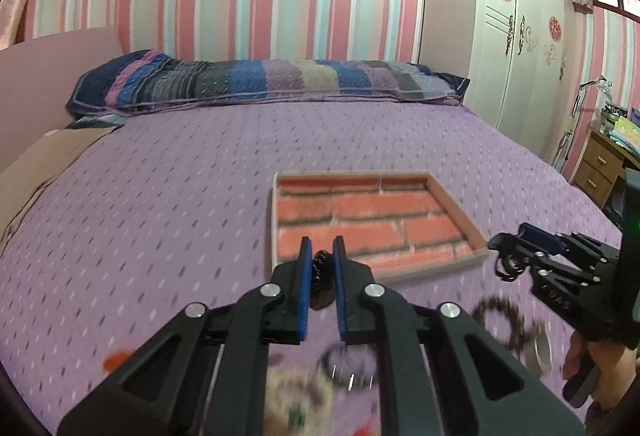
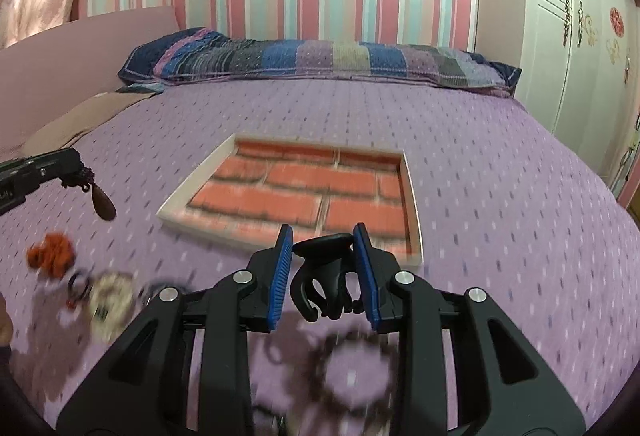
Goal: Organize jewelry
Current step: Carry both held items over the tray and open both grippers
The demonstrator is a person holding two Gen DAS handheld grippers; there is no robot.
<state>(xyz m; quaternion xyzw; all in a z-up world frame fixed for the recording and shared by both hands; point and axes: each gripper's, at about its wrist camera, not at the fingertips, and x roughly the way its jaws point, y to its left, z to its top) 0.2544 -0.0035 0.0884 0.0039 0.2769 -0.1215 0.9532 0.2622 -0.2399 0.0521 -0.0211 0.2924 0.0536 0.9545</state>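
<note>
Carry step, both loads headed for tray (image 2: pixel 412 195) on bed (image 2: pixel 500 175). Left claw (image 1: pixel 322 256) clamped on dark pendant (image 2: pixel 105 204), left of tray. Right claw (image 2: pixel 322 248) clamped on black hair clip (image 2: pixel 322 276), at tray's near edge. Next: hover over tray, release. Loose bracelets (image 1: pixel 500 320) wait nearer than tray.
</note>
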